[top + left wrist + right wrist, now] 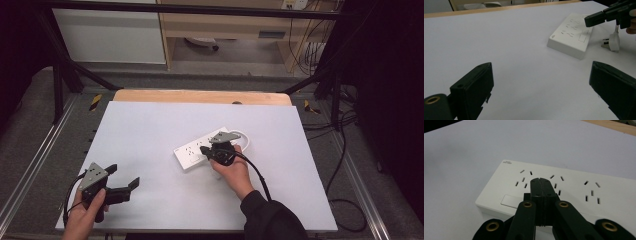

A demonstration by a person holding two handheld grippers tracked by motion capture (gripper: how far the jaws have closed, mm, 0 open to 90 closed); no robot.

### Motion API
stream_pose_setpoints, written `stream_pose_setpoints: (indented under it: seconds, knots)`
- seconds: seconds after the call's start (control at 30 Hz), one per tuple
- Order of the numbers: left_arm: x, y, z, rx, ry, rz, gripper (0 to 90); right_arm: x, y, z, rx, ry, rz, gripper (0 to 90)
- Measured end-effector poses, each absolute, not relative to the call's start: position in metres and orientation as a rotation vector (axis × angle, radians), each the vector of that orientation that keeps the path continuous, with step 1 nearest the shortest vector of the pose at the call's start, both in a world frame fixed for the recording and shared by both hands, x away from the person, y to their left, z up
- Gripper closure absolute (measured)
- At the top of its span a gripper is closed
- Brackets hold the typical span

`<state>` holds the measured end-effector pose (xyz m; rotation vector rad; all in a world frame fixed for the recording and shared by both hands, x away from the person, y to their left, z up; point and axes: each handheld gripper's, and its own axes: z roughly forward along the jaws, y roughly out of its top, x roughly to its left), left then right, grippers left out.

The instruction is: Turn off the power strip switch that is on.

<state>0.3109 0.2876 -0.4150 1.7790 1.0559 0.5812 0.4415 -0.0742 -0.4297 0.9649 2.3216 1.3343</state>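
over power strip, right tool closed

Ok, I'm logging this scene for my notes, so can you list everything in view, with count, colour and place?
Power strip: one, white, middle of the table, sockets facing up.
Plug: one, white, lying on the table just beside the power strip, with its white cable.
Table: one, white top with a wooden strip along the far edge.
Shelf unit: one, light wood, on the floor beyond the table.
Left gripper: one, black, jaws wide apart, near the table's front left corner, holding nothing.
Right gripper: one, black, jaws closed together, tips over the power strip's socket face.
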Motion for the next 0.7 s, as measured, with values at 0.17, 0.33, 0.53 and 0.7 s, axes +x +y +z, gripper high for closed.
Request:
stream_pose_setpoints:
  seconds: [0.17,0.33,0.53,0.7]
  knots:
    - [0.311,0.287,-0.415,1.779,1.059,0.581,5.3,0.443,-0.077,-0.427,0.987,2.307,1.349,87.2]
    - [0.311,0.287,-0.415,1.781,1.059,0.58,5.3,0.445,-0.078,-0.426,0.993,2.302,1.365,84.4]
    - [0.311,0.287,-0.416,1.784,1.061,0.576,5.3,0.446,-0.083,-0.42,1.017,2.284,1.381,76.0]
    - [0.311,0.287,-0.416,1.785,1.061,0.576,5.3,0.446,-0.083,-0.418,1.031,2.278,1.389,67.0]
